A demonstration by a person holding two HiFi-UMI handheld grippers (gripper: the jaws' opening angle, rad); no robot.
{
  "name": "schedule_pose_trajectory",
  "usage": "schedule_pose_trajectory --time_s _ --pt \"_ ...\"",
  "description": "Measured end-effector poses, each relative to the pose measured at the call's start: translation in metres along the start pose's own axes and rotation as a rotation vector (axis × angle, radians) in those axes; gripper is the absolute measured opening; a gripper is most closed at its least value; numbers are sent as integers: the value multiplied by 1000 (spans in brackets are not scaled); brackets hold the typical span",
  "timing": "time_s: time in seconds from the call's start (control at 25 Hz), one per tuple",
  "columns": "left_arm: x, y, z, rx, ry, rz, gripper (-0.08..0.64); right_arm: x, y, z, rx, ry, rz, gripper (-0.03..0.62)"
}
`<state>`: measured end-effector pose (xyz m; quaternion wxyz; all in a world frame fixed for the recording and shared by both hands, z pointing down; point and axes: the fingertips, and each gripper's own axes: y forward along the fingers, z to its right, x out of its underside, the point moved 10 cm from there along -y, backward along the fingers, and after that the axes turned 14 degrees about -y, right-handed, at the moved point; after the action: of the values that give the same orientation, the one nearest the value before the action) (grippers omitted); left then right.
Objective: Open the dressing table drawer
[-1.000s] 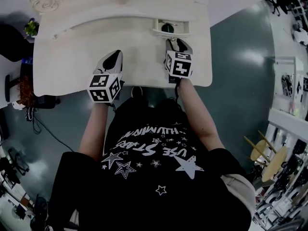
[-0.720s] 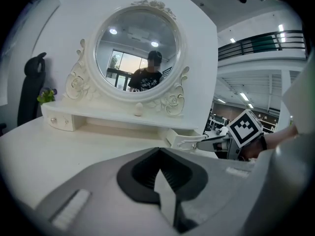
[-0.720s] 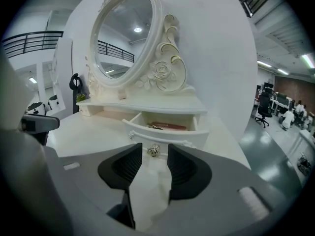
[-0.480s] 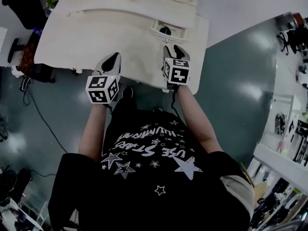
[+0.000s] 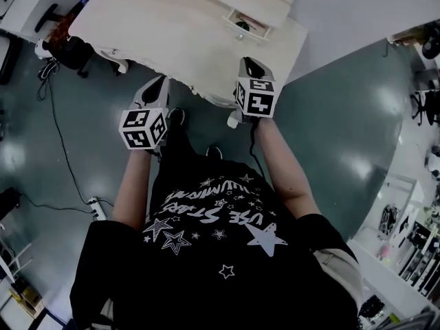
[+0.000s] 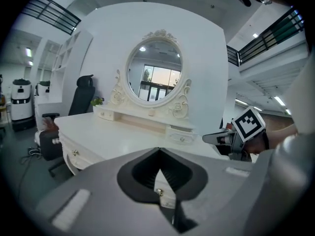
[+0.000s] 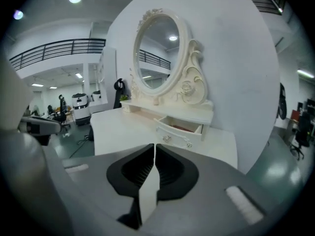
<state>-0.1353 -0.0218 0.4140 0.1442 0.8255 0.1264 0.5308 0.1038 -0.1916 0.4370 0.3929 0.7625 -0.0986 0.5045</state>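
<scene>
The right gripper (image 5: 249, 64) is clenched and empty. Its jaws are drawn together to a thin slit, and only pale tabletop shows through it. From overhead its tips lie just over the front edge of the dressing table (image 5: 172, 26), near the right front corner. Straight ahead and a little to the right, across a bare stretch of tabletop, sits the small drawer (image 7: 179, 129). It stands open in the raised shelf under the oval mirror (image 7: 160, 53), its front with two knobs facing the gripper and the two well apart.

The left gripper (image 5: 159, 82) is clenched too, with its jaw tips meeting and nothing held. It hangs at the curved front edge of the table, left of the right gripper and apart from it. A knob (image 6: 158, 192) on the table's front shows through the wedge of space below its tips.

The wall runs close behind the mirror and past the table's right end. Right of the table the teal floor (image 5: 344, 115) lies open. To the left are a trailing cable (image 5: 58, 136), a power strip (image 5: 96, 208) and a black office chair (image 6: 81, 95) beyond the table's far end.
</scene>
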Motion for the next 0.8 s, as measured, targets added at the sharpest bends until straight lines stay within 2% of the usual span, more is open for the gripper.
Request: schedule_pose_trajectory --time_s 0.08,0.16,0.4,0.6,0.8 --pt "13 -20 9 -26 -13 12 0 2 -11 -7 -33 -84 18 28" --pt "24 -39 16 -43 -21 15 0 5 -23 -15 -63 -118 35 28" --pt "47 -78 19 -88 -46 20 0 10 -43 -36 -132 -107 46 28" --pt "70 -113 17 -96 -73 23 0 18 -63 -61 -153 -121 39 28" --pt "90 -170 13 -111 -94 34 0 22 -103 -97 -157 -139 43 28"
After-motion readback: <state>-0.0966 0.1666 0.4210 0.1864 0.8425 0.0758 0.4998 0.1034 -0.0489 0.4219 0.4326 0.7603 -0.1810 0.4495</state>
